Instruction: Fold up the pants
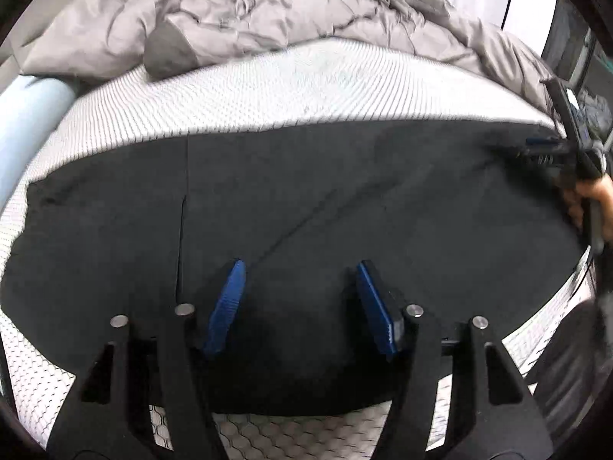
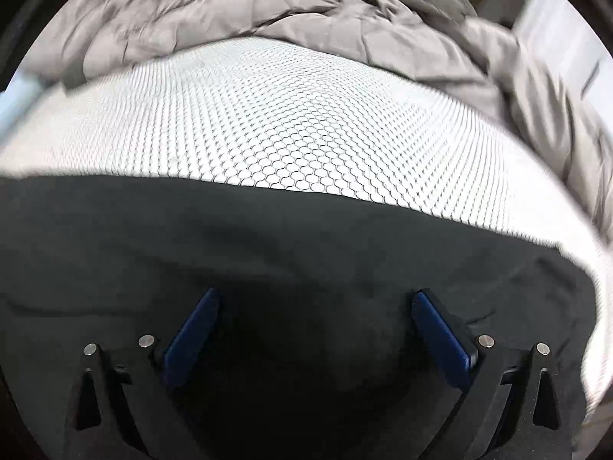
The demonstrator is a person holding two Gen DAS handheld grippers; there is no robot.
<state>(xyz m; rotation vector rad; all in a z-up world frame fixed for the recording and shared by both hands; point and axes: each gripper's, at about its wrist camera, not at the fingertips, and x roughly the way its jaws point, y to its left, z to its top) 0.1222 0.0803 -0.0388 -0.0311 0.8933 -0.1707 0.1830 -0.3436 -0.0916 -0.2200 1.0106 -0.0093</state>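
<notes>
Only left view shows right tongs (image 1: 544, 149) (blurred) over pants (image 1: 306, 199).

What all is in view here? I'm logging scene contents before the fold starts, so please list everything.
pants: one, black, spread flat across the near part of the mattress
mattress: one, white with a honeycomb pattern, under the pants
duvet: one, grey, crumpled along the far side of the mattress
cylinder: one, pale blue, at the left edge of the mattress
left claw: one, black with blue pads, open over the pants
right claw: one, black with blue pads, open over the pants
right hand: one, partly seen at the right edge, holding the right claw's handle
</notes>
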